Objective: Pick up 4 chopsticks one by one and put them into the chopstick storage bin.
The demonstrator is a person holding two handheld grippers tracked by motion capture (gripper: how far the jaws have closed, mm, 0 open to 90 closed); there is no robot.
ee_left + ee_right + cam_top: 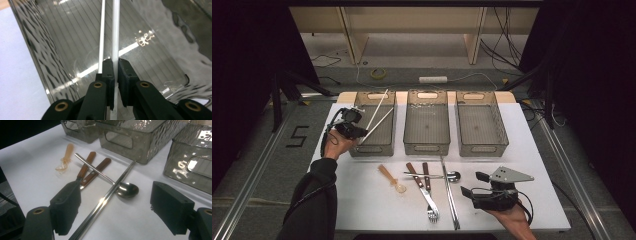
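Left gripper view puts the white chopstick (115, 37) right between my black pads, pinched tight, with a second white chopstick (101, 37) running just beside it. Both slant over the ribbed floor of the left bin (62, 50). From the high view, my left gripper (354, 131) sits at that bin's near left corner, and the pair of sticks leans up toward its far rim. To the right stand the middle bin (427, 145) and the right bin (482, 146). Nearer me on the white table (362, 200) lie an amber plastic spoon (391, 178), two wooden-handled forks (422, 182), a steel spoon (125, 189) and long steel chopsticks (105, 200). My right gripper (474, 185) hangs over the near right, jaws spread wide, gripping nothing.
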